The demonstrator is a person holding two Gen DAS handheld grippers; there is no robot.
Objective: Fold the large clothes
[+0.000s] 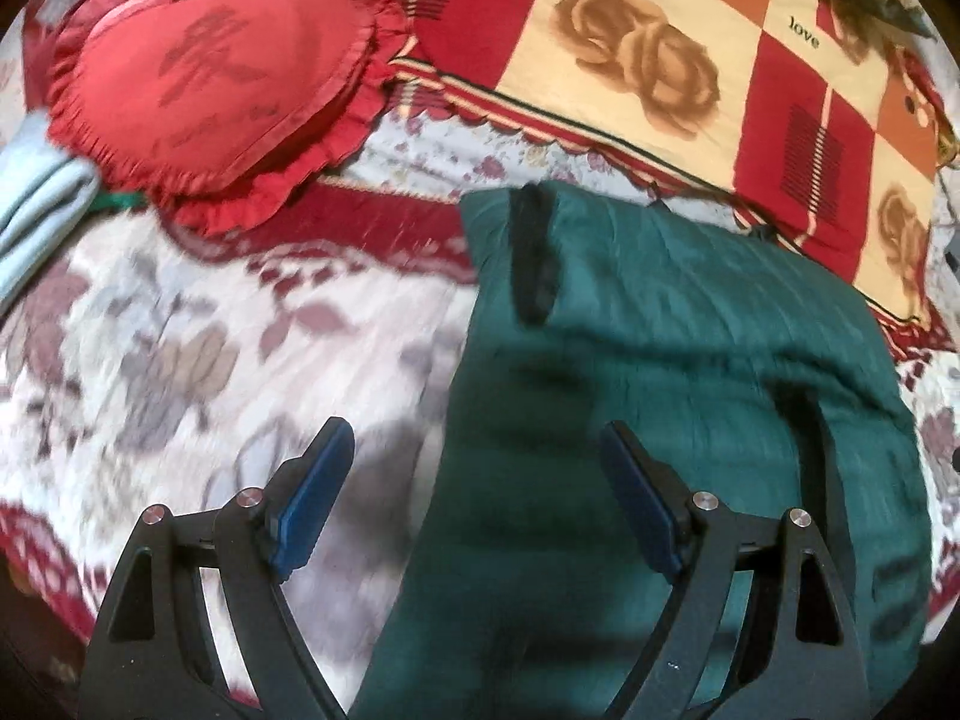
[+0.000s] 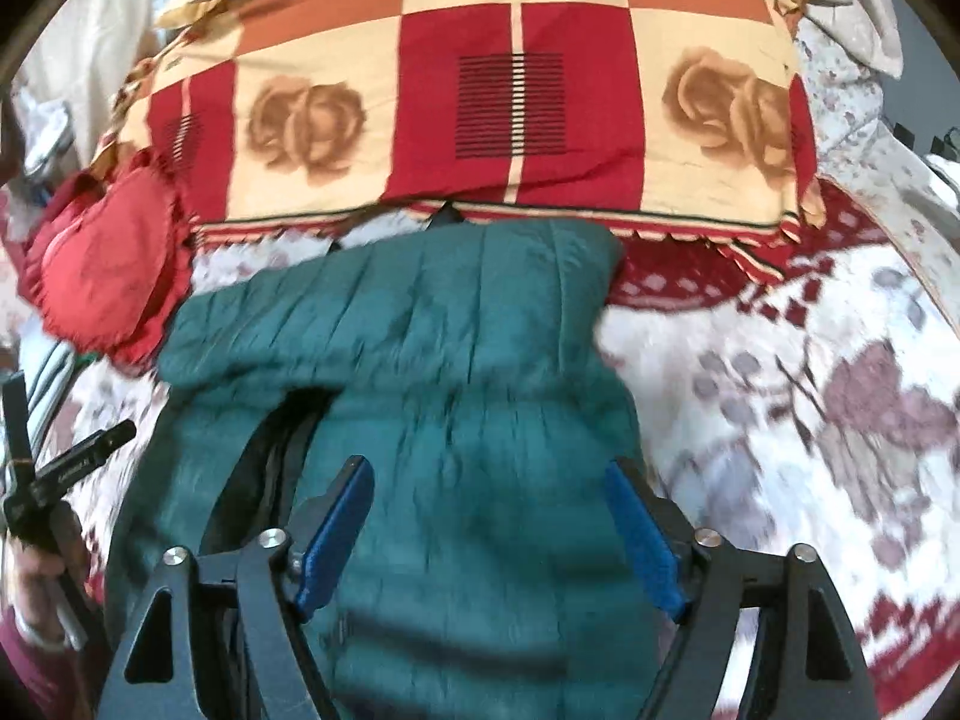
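While the quilted green jacket point(image 2: 420, 372) lies puffy — seemingly folded — both grippers' point(image 1: 474, 468) point(image 2: 489, 504) jaws gape, empty.

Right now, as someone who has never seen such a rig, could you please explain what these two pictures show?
There is no robot here: a person holds a two-finger gripper in each hand, and a fisheye camera on each one looks forward along its fingers. One picture comes from the left gripper, the other from the right gripper. Both look down on a bed with a floral bedspread. On it lies a dark green padded garment, the thing to be folded. Behind it are a patchwork pillow printed with roses and "love", and a red heart-shaped cushion. Both grippers stand open above the garment; neither holds anything. The pictures are blurred.
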